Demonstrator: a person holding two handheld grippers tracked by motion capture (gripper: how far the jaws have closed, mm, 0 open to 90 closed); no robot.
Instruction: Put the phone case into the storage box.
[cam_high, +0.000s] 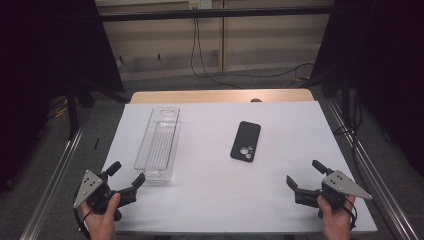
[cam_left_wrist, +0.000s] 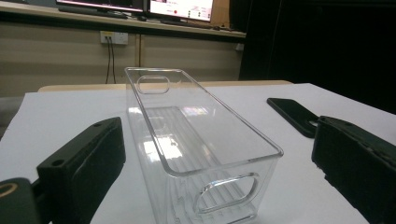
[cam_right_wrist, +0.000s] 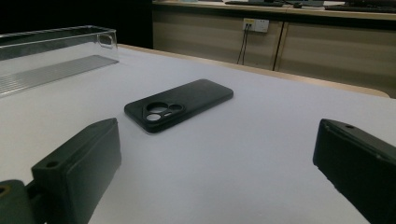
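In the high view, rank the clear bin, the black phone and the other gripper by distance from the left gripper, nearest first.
1. Clear bin, just ahead of the left gripper.
2. Black phone, mid-table, toward the right.
3. Right gripper, at the near right corner of the table.

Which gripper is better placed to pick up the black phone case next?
Right, probably. The right gripper stands open, aimed at the phone case with bare table between. The left gripper, also open, faces the clear bin, which stands between it and the case.
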